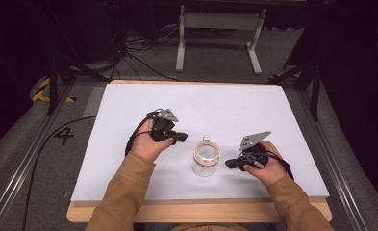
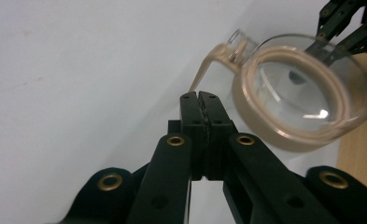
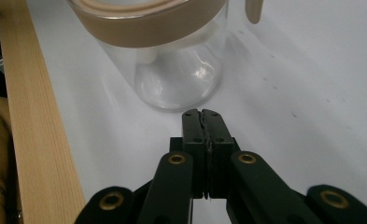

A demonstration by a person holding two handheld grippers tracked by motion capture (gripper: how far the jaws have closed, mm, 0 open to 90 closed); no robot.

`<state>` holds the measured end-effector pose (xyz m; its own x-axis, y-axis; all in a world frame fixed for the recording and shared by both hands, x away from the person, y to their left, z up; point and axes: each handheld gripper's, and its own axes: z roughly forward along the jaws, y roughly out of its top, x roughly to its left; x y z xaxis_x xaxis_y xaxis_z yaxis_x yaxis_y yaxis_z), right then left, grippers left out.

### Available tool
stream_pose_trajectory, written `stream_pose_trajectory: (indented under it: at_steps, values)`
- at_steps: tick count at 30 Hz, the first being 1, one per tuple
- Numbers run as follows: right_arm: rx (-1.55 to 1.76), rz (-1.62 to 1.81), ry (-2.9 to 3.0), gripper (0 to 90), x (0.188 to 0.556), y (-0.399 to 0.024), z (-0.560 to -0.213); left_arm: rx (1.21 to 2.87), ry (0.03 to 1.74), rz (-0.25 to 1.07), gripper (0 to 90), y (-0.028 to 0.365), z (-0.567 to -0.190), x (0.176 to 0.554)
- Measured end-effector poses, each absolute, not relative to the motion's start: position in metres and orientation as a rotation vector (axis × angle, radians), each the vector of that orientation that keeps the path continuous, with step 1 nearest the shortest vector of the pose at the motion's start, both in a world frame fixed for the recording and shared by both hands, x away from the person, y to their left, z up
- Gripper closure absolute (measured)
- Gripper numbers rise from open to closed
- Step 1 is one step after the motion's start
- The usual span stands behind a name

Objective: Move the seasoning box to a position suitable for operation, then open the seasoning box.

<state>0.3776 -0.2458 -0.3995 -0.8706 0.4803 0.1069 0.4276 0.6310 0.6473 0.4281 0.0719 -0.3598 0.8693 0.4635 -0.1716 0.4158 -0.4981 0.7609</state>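
Note:
A clear glass jar (image 1: 206,159) with a tan band round its rim stands upright on the white table top (image 1: 129,101), between my two grippers. My left gripper (image 1: 182,138) is just left of the jar and above it, jaws pressed together with nothing in them. In the left gripper view the jar (image 2: 302,105) lies past the shut jaw tips (image 2: 201,95), to the right, with a tan tab and a small glass knob at its rim. My right gripper (image 1: 229,164) is shut and empty, just right of the jar's base. The jar (image 3: 172,60) stands straight ahead of its tips (image 3: 201,112).
The white top rests on a wooden board whose bare edge (image 1: 201,209) runs along the near side. Brown sleeves (image 1: 124,192) come in from below. A white metal frame (image 1: 220,33) and cables (image 1: 143,57) lie on the floor beyond the table.

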Motion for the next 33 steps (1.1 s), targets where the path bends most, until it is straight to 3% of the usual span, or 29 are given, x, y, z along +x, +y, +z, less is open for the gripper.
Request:
stream_pose_trajectory:
  at_steps: [17, 33]
  values:
    - [0.822, 1.075, 2.69, 90.0, 0.349, -0.265, -0.394, 2.078, 0.482, 0.044, 90.0, 0.031, -0.353, 0.44]
    - [0.771, 1.097, 2.688, 90.0, 0.344, -0.257, -0.393, 2.083, 0.488, 0.061, 90.0, 0.021, -0.364, 0.446]
